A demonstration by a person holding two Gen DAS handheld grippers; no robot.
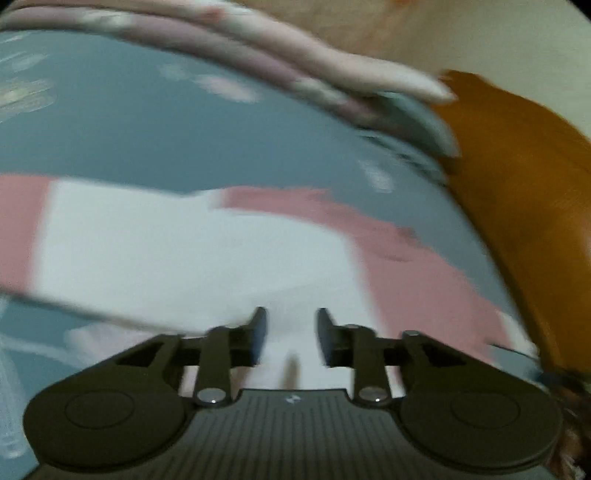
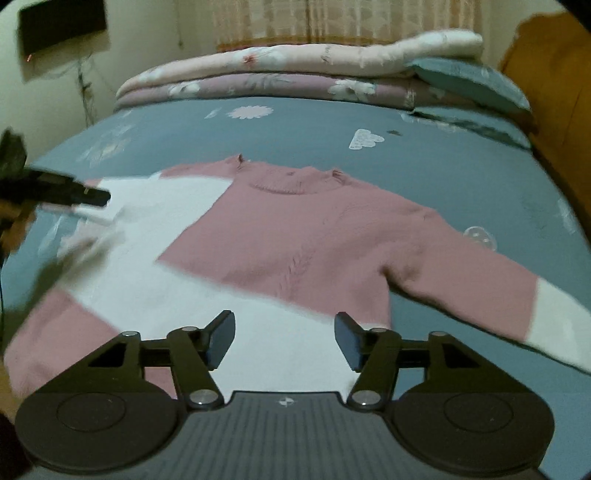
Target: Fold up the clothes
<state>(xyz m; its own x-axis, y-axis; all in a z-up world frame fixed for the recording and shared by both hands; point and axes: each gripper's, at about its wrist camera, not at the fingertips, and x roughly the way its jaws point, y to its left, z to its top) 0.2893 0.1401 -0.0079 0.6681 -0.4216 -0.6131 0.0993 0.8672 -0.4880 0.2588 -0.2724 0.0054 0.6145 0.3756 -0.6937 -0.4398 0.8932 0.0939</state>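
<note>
A: Where is the sweater relative to each tool?

B: In the right wrist view the pink and white sweater (image 2: 288, 236) fills the middle of the frame, spread flat on the bed just beyond the right tool (image 2: 284, 341). That tool's fingers stand wide apart with nothing between them, over the white lower band of the garment. The left tool (image 2: 92, 195) shows at the left edge of that frame, its dark tip over the white part of a sleeve folded across the body.

A: And from the left wrist?

B: The picture is blurred. The left tool (image 1: 291, 334) sits low in the centre, fingers parted by a narrower gap, and white knit lies right under and ahead of them. I cannot tell whether it touches the cloth. The sweater (image 1: 184, 243) runs across the middle of the frame.

A: How does the garment look?

B: Pink chest with a round ribbed neck toward the top of the frame, a cable pattern down the front, white hem and white cuffs. One sleeve stretches out to the lower right, ending in a white cuff (image 2: 561, 328); the other lies folded in on the left.

A: The surroundings?

B: A blue-grey bedsheet (image 2: 332, 122) with pale flower and cloud prints. Folded floral quilts (image 2: 280, 70) are stacked along the top, a blue pillow (image 2: 472, 81) at upper right beside an orange-brown headboard (image 2: 554, 92). A patterned curtain (image 2: 347, 22) hangs behind, and a dark panel (image 2: 62, 24) on the wall at upper left.
</note>
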